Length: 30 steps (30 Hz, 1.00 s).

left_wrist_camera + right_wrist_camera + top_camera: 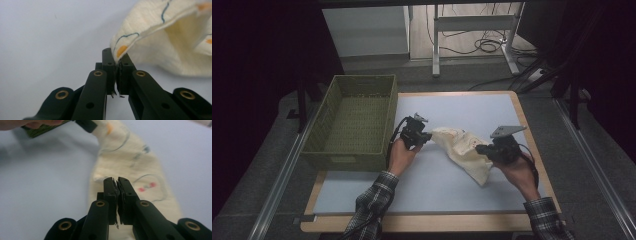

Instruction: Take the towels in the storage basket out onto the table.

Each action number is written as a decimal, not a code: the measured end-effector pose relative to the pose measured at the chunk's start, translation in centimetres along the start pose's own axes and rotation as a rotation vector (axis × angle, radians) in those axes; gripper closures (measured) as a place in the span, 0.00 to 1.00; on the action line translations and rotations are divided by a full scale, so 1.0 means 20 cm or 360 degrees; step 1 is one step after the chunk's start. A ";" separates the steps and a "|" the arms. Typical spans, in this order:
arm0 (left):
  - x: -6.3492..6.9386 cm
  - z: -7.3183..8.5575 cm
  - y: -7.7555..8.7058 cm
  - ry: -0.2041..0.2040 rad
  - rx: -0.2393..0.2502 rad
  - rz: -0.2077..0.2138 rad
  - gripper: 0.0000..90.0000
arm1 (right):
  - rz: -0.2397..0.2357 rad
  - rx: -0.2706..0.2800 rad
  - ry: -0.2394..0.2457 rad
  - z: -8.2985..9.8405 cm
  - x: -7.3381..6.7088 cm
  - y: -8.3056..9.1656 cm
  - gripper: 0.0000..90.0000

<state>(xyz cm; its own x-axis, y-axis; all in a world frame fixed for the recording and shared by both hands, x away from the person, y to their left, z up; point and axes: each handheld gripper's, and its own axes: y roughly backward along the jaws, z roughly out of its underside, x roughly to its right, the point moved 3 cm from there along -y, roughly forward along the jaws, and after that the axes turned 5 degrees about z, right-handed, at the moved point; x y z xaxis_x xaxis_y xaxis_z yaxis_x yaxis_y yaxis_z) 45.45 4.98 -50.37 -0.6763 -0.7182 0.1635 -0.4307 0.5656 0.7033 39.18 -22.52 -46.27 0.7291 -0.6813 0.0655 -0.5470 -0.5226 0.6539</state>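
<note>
A cream cloth (464, 150) with small coloured prints hangs between the 2 grippers above the pale bench (422, 180), sagging toward it in the middle. The left gripper (428, 136) has its jaws clenched on one corner of the cloth, the hem pinched right at the tips in the left gripper view. The right gripper (479, 149) has its jaws closed on the cloth too, apparently on an edge fold, though that view is blurred. A green woven basket (332, 150) stands on the bench just left of the left hand (401, 156).
</note>
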 end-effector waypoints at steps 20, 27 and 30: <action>0.07 -0.14 -0.08 -0.0113 -0.0088 -0.0058 0.51 | 0.0222 -0.0069 -0.0247 0.03 0.42 0.03 0.80; 0.19 0.07 -0.09 -0.0104 -0.0121 0.0169 0.52 | 0.0108 -0.0116 -0.0217 0.23 0.26 0.05 0.80; 0.25 0.13 -0.10 -0.0108 -0.0097 0.0261 0.49 | 0.0082 -0.0125 -0.0231 0.32 0.20 0.06 0.77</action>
<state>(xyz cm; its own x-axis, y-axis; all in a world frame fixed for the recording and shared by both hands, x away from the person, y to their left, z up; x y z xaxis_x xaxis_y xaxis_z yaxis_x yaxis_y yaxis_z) 41.33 1.44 -52.77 -0.7740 -0.5885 0.2337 -0.2758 0.6456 0.7121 38.91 -29.12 -50.07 0.6309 -0.7758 -0.0056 -0.5439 -0.4474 0.7099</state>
